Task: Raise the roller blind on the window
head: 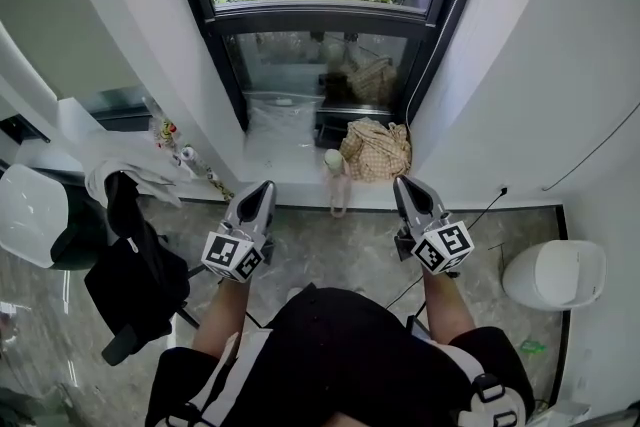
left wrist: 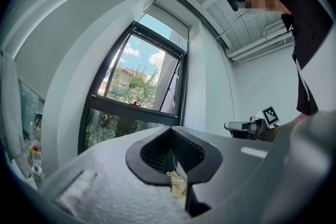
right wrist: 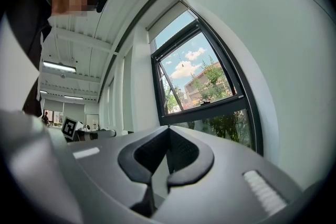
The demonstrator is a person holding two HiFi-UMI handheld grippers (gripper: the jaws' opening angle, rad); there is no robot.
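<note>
**A:** Where is the roller blind (left wrist: 167, 17)?

**B:** It is rolled into a white band along the top of the window (right wrist: 197, 73). All the glass below it is bare, so I judge it as good as raised.

**A:** And the grippers?

**B:** The left gripper (head: 263, 187) and the right gripper (head: 405, 183) hang side by side in front of the window, below its sill and well apart from the blind. Both are clenched on nothing.

**A:** If it wants a last bit of lift, how is that done well?

**B:** A thin dark cord (head: 418, 75) seems to run down the window's right edge, though I cannot tell whether it drives the blind. If it does, I'd bring the right gripper up, part its jaws and pinch the cord squarely. Then I'd draw straight down along the frame in short, even pulls. It should keep clear of the sash (left wrist: 170, 78) standing open in the window's upper part, so nothing snags. The left gripper can wait.

**A:** Count things for me.

**B:** There are two grippers, one window, one blind and one open sash. Under the window lie one checked bag (head: 377, 150) and one clear plastic bag (head: 280, 120). Right of the window stands one white bin (head: 553, 273), and left of it one chair (head: 130, 285) draped in black cloth.
</note>
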